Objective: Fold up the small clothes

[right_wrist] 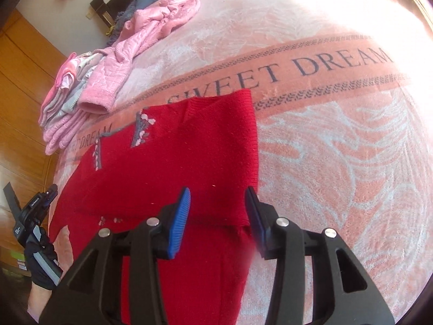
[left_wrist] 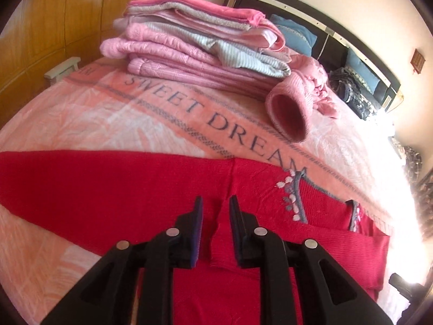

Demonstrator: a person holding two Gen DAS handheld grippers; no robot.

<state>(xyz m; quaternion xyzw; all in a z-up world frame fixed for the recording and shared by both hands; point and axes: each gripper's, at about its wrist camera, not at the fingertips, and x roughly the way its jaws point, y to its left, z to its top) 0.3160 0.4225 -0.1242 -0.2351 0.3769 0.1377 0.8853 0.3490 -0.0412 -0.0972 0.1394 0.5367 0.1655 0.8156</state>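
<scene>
A red knitted sweater (left_wrist: 113, 189) with grey and pink embroidery lies flat on the pink "SWEET DREAM" blanket (left_wrist: 81, 119). One sleeve stretches to the left in the left wrist view. My left gripper (left_wrist: 216, 205) hovers open just above the sweater's middle, nothing between its fingers. In the right wrist view the red sweater (right_wrist: 176, 157) has a part folded over, its edge running along the right side. My right gripper (right_wrist: 219, 197) stands open over that folded edge, blue pads apart, holding nothing. The blanket (right_wrist: 338, 149) spreads to the right.
A pile of folded pink and grey clothes (left_wrist: 189, 46) sits behind the sweater, with a loose pink sweater (left_wrist: 297, 100) beside it. A dark headboard (left_wrist: 324, 35) and blue pillows (left_wrist: 295, 32) stand at the back. A wooden wardrobe (left_wrist: 54, 21) is left. A gloved hand (right_wrist: 40, 260) holds the left gripper.
</scene>
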